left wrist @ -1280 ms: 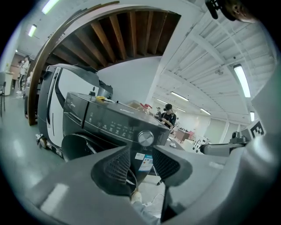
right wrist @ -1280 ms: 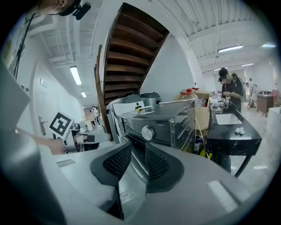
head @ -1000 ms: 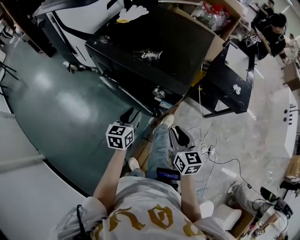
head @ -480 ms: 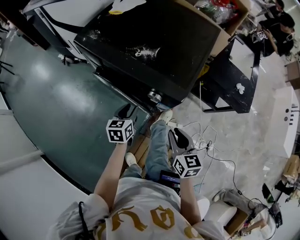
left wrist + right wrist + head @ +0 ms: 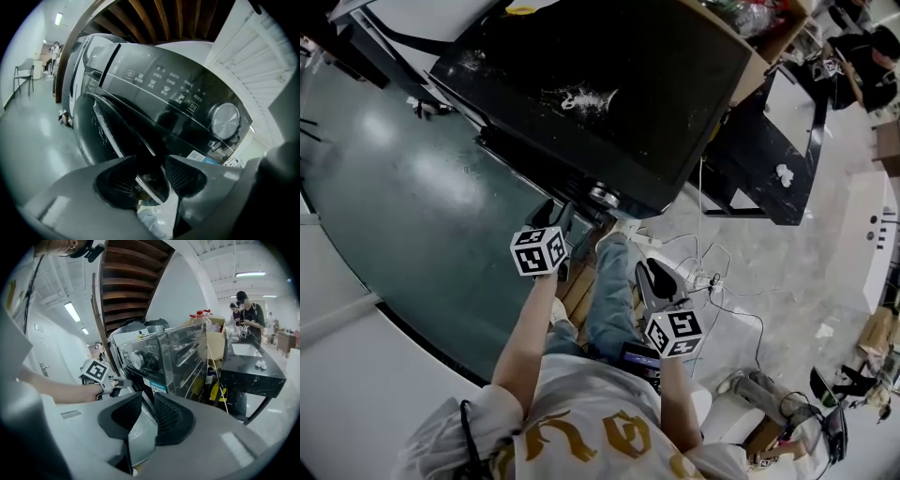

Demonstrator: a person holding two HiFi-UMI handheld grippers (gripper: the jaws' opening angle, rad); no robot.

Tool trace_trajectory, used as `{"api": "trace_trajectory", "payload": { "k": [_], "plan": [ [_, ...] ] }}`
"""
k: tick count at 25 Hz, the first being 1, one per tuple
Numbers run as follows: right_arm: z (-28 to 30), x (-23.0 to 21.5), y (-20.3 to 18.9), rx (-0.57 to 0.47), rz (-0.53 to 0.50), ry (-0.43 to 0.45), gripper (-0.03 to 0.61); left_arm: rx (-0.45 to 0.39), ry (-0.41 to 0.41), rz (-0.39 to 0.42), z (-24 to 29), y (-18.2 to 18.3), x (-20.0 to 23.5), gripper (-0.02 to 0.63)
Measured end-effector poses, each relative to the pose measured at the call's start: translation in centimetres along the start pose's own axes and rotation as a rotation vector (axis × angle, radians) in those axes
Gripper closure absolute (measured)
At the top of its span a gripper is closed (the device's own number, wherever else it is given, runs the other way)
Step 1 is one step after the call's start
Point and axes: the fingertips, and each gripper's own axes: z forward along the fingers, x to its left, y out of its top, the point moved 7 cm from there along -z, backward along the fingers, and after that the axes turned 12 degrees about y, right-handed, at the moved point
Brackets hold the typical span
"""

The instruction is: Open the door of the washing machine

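Dark door (image 5: 90, 127) partly behind left jaws

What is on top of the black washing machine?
A small white patch, perhaps powder or a crumpled scrap, lies on top of the washing machine. Whatever is beneath that patch is hidden.

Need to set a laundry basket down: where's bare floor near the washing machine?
The green floor between the washing machine and the white ledge is mostly bare. Crowded: cables litter the marble floor by the black table.
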Motion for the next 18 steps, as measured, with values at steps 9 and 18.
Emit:
{"api": "trace_trajectory", "payload": {
  "k": [9,18],
  "plan": [
    [-0.2,0.2,-0.9,0.010,0.007,-0.011,0.488,0.031,0.072,-0.013,1.4,-0.1,-0.4,0.399],
    [-2.6,0.0,-0.6,-0.058,-0.018,-0.115,0.532,0.032,0.163,-0.081,1.9,-0.1,-0.5,0.382]
  ]
}}
